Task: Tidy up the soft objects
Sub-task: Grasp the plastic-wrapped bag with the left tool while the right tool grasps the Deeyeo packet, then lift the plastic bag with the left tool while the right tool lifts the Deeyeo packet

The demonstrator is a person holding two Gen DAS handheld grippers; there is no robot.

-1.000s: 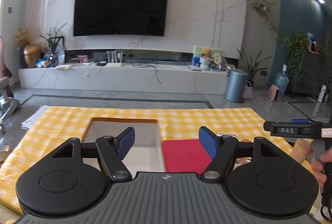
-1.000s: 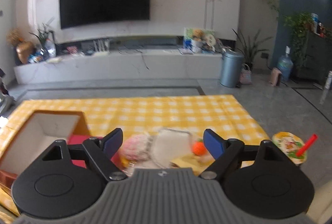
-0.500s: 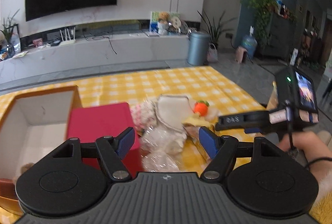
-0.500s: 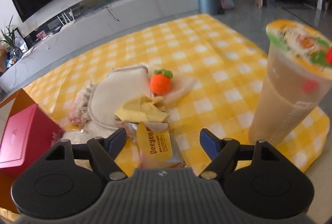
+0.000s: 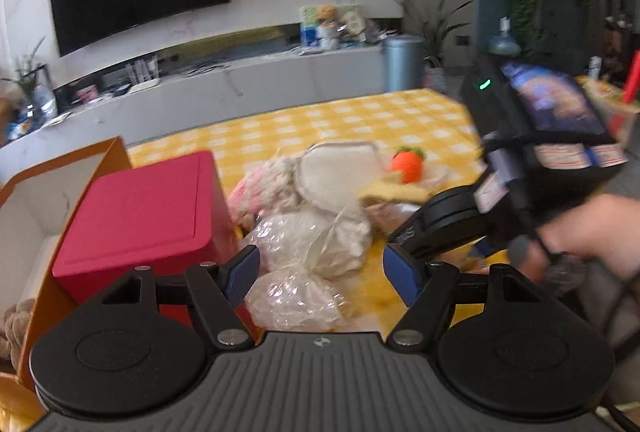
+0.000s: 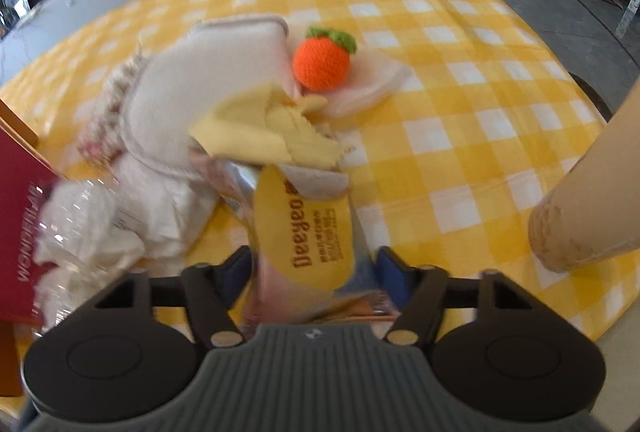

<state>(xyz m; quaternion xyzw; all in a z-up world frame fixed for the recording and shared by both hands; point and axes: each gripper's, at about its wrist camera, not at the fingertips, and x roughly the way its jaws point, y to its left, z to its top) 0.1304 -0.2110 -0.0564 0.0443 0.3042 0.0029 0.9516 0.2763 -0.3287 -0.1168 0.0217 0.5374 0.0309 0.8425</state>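
A heap of soft things lies on the yellow checked cloth [image 6: 460,103]: a crocheted orange fruit [image 6: 322,60], a cream pouch [image 6: 208,79], a yellow cloth [image 6: 264,129], clear bags of white stuff [image 5: 308,244] and a yellow "Deeyeo" packet [image 6: 310,232]. My right gripper [image 6: 314,272] is open, its fingers on either side of the packet's near end. My left gripper [image 5: 320,274] is open and empty, above the clear bags. An open orange box [image 5: 60,183] with a red lid [image 5: 140,211] stands at the left.
A tall drink cup [image 6: 592,191] stands at the right edge of the table, close to my right gripper. The right gripper and the hand [image 5: 580,232] holding it show in the left wrist view. A TV wall and a bin lie behind.
Both grippers have tilted down and moved in toward the heap. The right gripper has come down over the yellow packet, which now lies between its fingers. The left has swung right from the box.
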